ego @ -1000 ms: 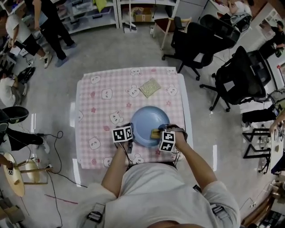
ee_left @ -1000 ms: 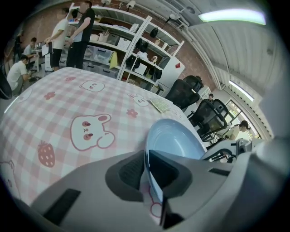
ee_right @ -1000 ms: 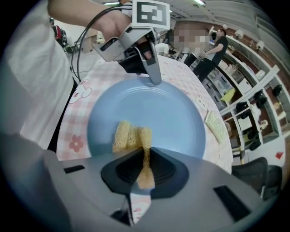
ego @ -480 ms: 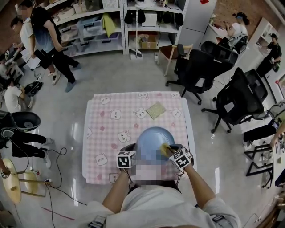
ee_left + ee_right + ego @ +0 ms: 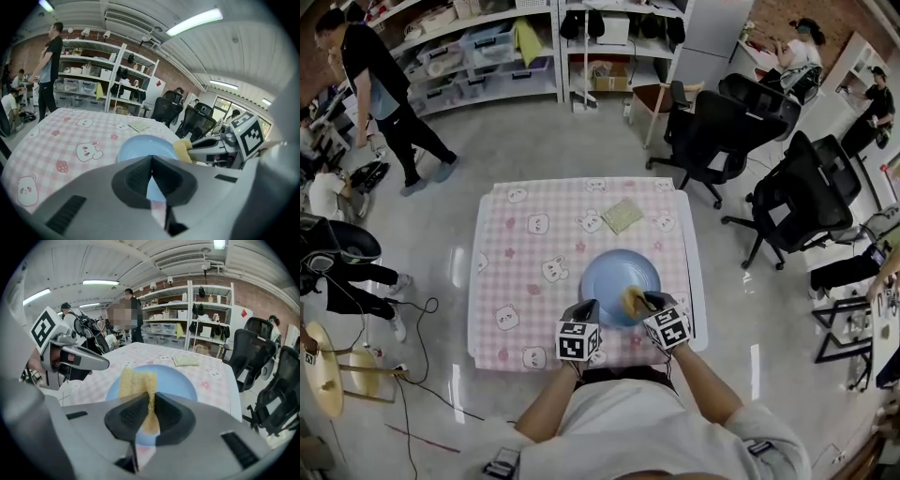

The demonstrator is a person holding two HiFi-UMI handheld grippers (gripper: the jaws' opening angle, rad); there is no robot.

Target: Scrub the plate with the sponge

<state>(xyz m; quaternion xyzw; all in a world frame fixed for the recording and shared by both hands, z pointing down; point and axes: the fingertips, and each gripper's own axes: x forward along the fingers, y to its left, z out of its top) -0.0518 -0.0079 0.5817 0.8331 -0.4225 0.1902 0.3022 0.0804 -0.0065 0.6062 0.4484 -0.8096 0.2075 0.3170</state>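
Pinching the yellow sponge (image 5: 136,380) between its closed jaws, the right gripper (image 5: 151,401) holds it over the near part of the blue plate (image 5: 614,267); whether sponge and plate touch cannot be told. Just to its left, the left gripper (image 5: 151,161) has its jaws pressed onto the plate's near rim. The plate lies just ahead of both grippers on a pink checked tablecloth (image 5: 516,281). Farther ahead, a greenish square cloth (image 5: 622,215) lies flat, apart from the plate. Beyond the table, black office chairs (image 5: 712,112) stand ahead-right, and a person (image 5: 380,75) stands by storage shelves (image 5: 478,47) far ahead-left.
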